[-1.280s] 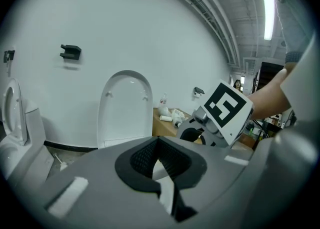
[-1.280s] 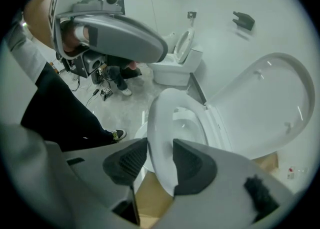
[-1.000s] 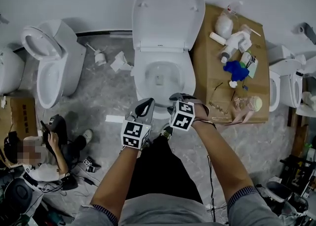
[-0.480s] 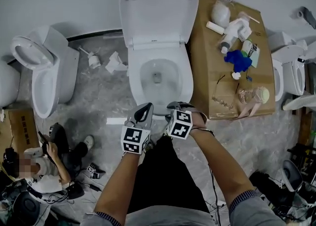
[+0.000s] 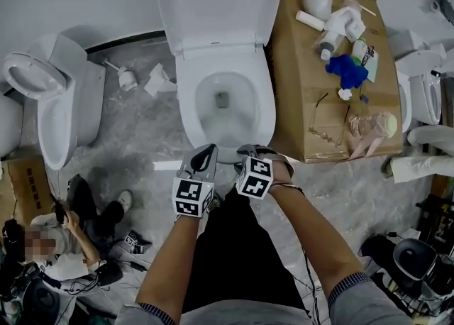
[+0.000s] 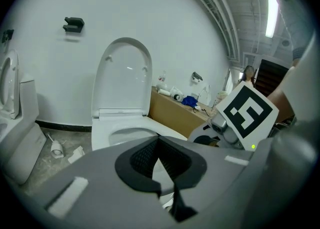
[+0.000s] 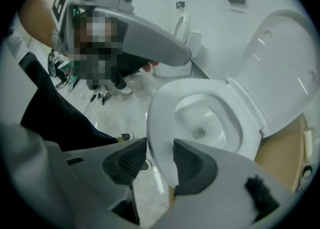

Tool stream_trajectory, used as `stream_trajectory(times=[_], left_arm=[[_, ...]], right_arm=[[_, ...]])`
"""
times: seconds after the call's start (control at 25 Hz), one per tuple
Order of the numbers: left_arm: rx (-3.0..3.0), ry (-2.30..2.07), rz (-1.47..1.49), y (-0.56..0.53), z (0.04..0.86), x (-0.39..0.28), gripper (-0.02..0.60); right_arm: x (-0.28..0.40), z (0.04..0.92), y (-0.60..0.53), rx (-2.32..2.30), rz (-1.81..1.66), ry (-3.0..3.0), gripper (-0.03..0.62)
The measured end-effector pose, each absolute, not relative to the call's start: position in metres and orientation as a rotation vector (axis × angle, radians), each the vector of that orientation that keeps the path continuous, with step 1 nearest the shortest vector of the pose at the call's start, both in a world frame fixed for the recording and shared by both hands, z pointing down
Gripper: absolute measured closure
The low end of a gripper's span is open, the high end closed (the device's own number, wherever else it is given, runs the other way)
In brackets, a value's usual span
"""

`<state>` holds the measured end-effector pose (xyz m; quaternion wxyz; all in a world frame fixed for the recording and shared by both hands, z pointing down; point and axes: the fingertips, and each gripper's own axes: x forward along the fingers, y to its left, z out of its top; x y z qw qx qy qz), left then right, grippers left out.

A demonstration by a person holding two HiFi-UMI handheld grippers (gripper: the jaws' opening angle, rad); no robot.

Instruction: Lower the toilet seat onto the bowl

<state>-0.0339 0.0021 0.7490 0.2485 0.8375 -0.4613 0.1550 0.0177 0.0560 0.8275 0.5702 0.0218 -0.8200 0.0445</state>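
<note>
A white toilet bowl (image 5: 186, 107) stands against the wall, with its seat and lid (image 5: 218, 4) raised upright behind it. Both grippers hover side by side just in front of the bowl's front rim, touching nothing. The left gripper (image 5: 208, 152) has its tips together, and the raised seat (image 6: 125, 80) shows beyond them in the left gripper view. The right gripper (image 5: 248, 150) stands open by a narrow gap. Through that gap (image 7: 159, 160) I see the bowl's front rim (image 7: 160, 118), with the raised lid (image 7: 282, 68) behind.
A cardboard box (image 5: 298, 96) beside the toilet's right carries spray bottles, a blue cloth (image 5: 346, 69) and glasses. Other toilets stand at left (image 5: 60, 111) and right (image 5: 425, 96). A person (image 5: 64, 238) sits on the floor at lower left. Small debris (image 5: 154, 81) lies left of the bowl.
The view has closed in on the toilet, which now sits larger and further left in the frame. Both grippers are nearer the bowl's front rim; their jaws look unchanged.
</note>
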Motion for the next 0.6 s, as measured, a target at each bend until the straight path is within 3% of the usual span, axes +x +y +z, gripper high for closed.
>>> stream_trajectory(times=[0.6], left_arm=[[2.216,-1.216,0.459,0.02,0.821,-0.031,0.575]], right_arm=[[0.018,0.891,0.072,0.071,0.198,-1.908,0.414]])
